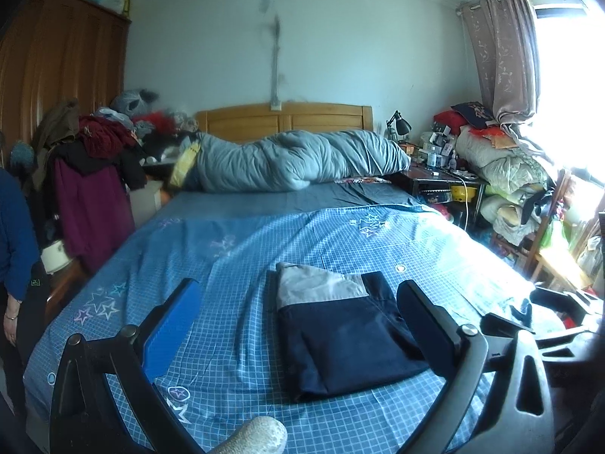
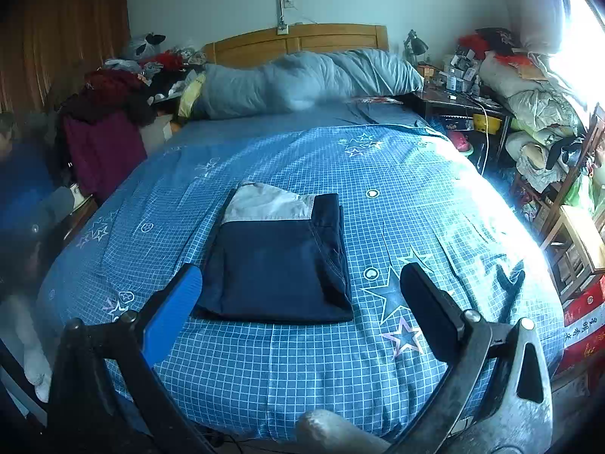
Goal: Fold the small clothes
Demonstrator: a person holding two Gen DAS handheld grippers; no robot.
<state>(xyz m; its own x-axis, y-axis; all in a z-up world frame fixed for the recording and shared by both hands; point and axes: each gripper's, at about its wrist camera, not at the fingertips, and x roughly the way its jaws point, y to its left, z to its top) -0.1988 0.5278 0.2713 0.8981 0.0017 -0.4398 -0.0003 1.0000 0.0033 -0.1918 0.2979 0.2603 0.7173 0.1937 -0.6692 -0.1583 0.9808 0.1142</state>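
A small navy garment with a light grey panel lies folded into a neat rectangle on the blue checked bed sheet. My left gripper hovers open just in front of it, its blue finger left of the garment and its black finger over the garment's right edge. My right gripper is open too, held low near the bed's foot, its blue finger at the garment's near left corner. Nothing is held in either. In the left wrist view the right gripper shows at the right edge.
A rolled grey duvet lies against the wooden headboard. Clothes piles crowd the left side, a cluttered nightstand and stacked bedding the right. A person in blue stands at the left.
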